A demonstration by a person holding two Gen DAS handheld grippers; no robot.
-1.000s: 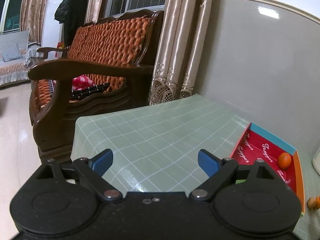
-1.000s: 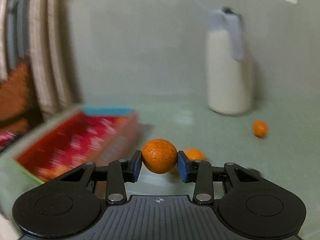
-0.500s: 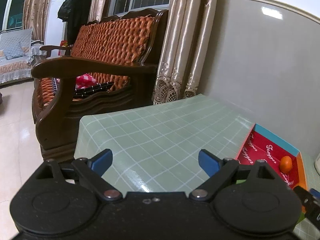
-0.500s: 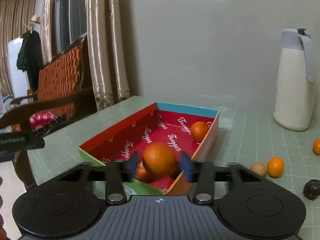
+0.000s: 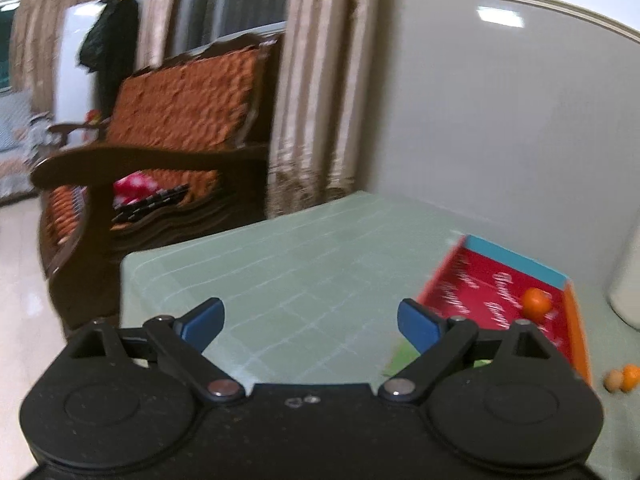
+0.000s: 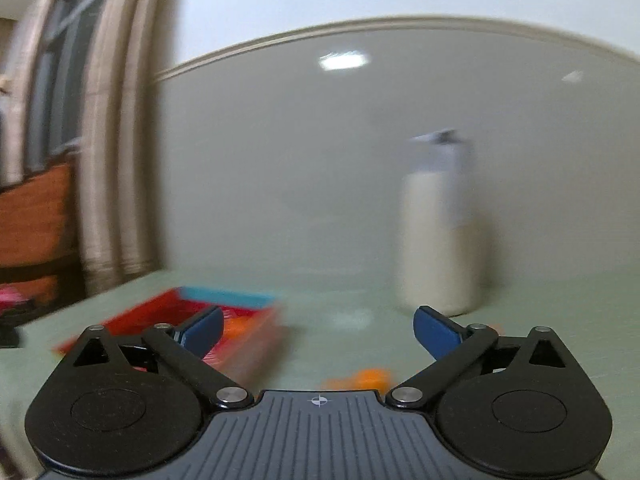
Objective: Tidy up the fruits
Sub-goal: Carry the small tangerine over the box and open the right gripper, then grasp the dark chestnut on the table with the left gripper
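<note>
Right gripper jaws have just been opening, now spread wide, nothing between; the round dimpled orange it pinched a second ago is gone from them. Left gripper spread, empty, unchanged. Beyond: glossy green grid tablecloth, red cardboard box holding an orange. Blurred cream jug farthest.

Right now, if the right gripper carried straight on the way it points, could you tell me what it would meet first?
Probably nothing soon: the open right gripper aims over bare green tablecloth between the red box and the white thermos jug, towards the wall. Blur makes depth uncertain.
</note>
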